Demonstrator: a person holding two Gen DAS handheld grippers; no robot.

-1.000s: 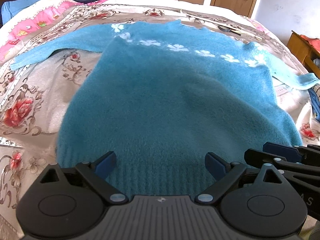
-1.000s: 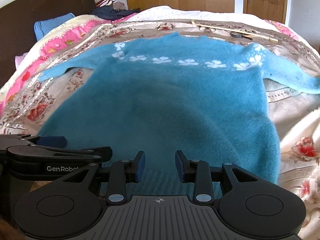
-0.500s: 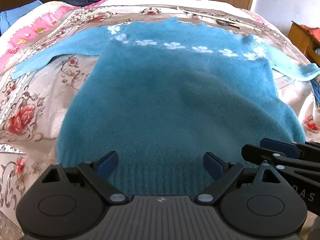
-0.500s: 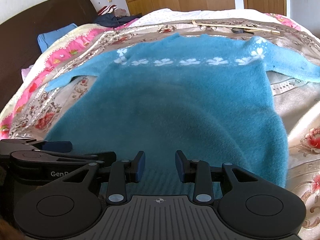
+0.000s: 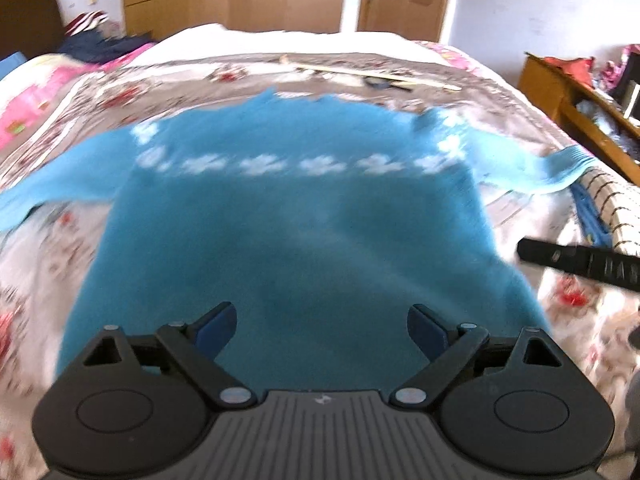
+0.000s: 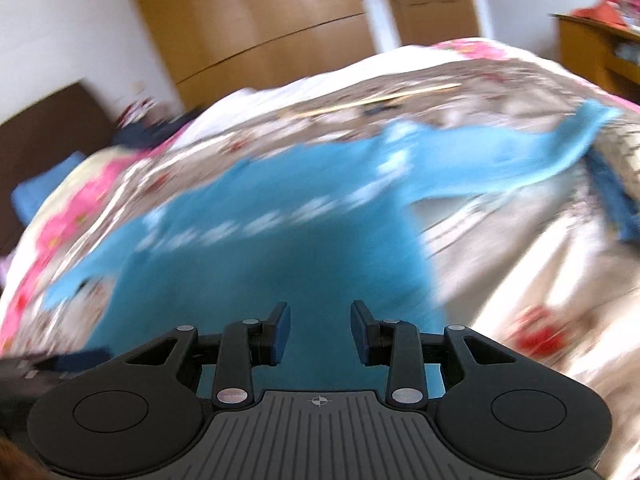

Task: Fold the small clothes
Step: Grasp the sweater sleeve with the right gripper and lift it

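Left wrist view: your left gripper (image 5: 320, 330), jaws wide apart and empty, hangs over the hem of the fluffy teal knitted sweater with white flowers (image 5: 296, 248), spread flat mid-frame on the floral bedspread (image 5: 520, 208); pinch the ribbed hem's full thickness. Right wrist view: right gripper (image 6: 320, 332) half-spread, empty, above the sweater's lower edge; take the right-hand corner squarely.
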